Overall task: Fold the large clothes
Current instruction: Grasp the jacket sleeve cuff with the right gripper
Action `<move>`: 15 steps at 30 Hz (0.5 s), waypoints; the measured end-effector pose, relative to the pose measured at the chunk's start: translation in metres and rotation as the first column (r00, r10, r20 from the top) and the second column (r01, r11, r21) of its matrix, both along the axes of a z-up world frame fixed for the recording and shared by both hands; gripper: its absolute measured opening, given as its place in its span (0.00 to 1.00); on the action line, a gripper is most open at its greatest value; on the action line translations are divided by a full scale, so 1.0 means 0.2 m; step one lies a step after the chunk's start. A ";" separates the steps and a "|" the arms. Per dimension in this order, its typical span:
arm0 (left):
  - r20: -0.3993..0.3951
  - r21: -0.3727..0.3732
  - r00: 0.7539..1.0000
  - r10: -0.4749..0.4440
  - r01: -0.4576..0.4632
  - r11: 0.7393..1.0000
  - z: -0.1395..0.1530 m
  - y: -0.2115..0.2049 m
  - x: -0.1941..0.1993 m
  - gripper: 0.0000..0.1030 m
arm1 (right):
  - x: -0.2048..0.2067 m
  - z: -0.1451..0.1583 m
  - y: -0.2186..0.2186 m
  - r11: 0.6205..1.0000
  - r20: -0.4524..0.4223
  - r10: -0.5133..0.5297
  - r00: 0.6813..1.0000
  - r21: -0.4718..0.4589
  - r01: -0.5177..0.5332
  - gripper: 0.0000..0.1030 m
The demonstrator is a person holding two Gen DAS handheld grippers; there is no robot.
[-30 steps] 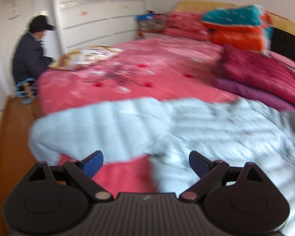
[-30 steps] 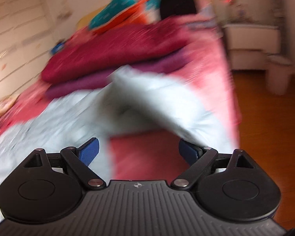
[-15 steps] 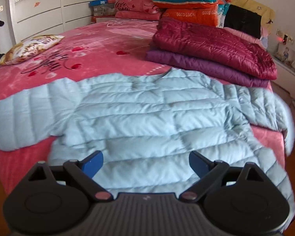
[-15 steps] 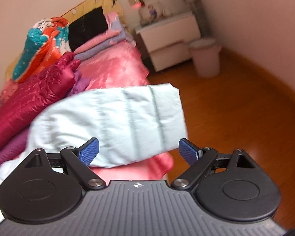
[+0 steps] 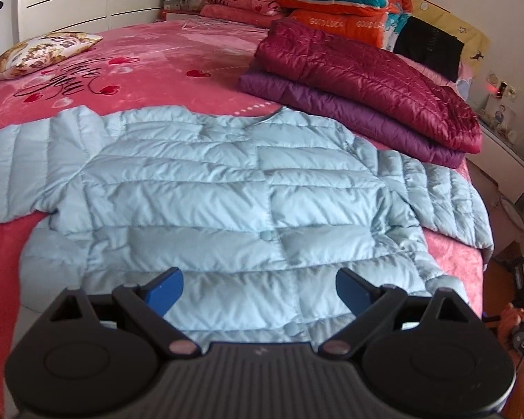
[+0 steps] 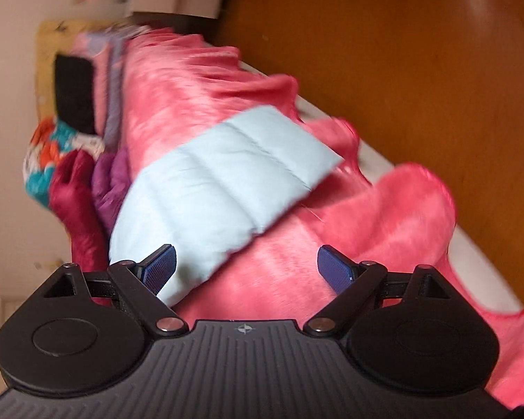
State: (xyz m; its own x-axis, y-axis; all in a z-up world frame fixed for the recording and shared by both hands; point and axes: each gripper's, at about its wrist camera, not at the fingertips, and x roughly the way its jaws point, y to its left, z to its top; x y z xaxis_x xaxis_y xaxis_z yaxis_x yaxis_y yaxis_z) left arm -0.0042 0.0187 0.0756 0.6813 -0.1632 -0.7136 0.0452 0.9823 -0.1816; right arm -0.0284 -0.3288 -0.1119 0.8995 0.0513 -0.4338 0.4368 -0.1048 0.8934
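A pale blue quilted puffer jacket (image 5: 234, 188) lies spread flat, front up, on the pink bed (image 5: 150, 66), its sleeves stretched out to both sides. My left gripper (image 5: 260, 288) hovers open above the jacket's hem, holding nothing. In the tilted, blurred right wrist view, the jacket's right sleeve (image 6: 223, 174) hangs over the bed's side edge. My right gripper (image 6: 246, 269) is open just short of that sleeve, with only the left finger near the cloth.
Folded maroon and purple puffer jackets (image 5: 363, 87) are stacked at the back right, with pillows and quilts (image 5: 335, 0) behind. A patterned cushion (image 5: 42, 52) lies far left. A hand (image 5: 518, 328) shows at the lower right. Wooden floor (image 6: 401, 52) lies beside the bed.
The left view has steadied and moved from the left sleeve to centre over the jacket's hem. The right gripper has rolled sideways and dropped beside the hanging right sleeve. Both stayed open.
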 end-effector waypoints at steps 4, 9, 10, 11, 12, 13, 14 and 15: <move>-0.006 -0.017 1.000 -0.021 0.021 1.000 -0.01 -0.05 0.01 0.91 | 0.02 -0.14 -0.01 0.989 0.067 -0.071 0.995 0.134 0.062 1.00; -0.016 -0.035 0.999 -0.044 0.044 0.998 -0.03 -0.09 0.03 0.91 | 0.02 -0.26 -0.06 0.958 0.122 -0.174 0.977 0.250 0.140 1.00; -0.020 -0.036 0.999 -0.047 0.046 0.998 -0.04 -0.10 0.03 0.91 | 0.02 -0.29 -0.07 0.949 0.136 -0.191 0.972 0.280 0.147 1.00; -0.024 -0.038 0.999 -0.049 0.048 0.998 -0.04 -0.10 0.03 0.92 | 0.02 -0.31 -0.07 0.939 0.148 -0.208 0.967 0.306 0.155 1.00; -0.029 -0.039 0.998 -0.051 0.049 0.998 -0.05 -0.10 0.03 0.92 | 0.01 -0.32 -0.07 0.933 0.154 -0.226 0.962 0.318 0.168 1.00; -0.035 -0.039 0.998 -0.051 0.050 0.998 -0.06 -0.10 0.04 0.91 | 0.01 -0.34 -0.08 0.927 0.160 -0.241 0.957 0.330 0.178 1.00; -0.039 -0.037 0.998 -0.051 0.050 0.998 -0.06 -0.11 0.04 0.91 | 0.01 -0.35 -0.07 0.920 0.164 -0.258 0.952 0.342 0.190 1.00; -0.042 -0.035 0.998 -0.052 0.050 0.998 -0.06 -0.10 0.04 0.91 | 0.01 -0.36 -0.07 0.914 0.170 -0.274 0.947 0.351 0.202 1.00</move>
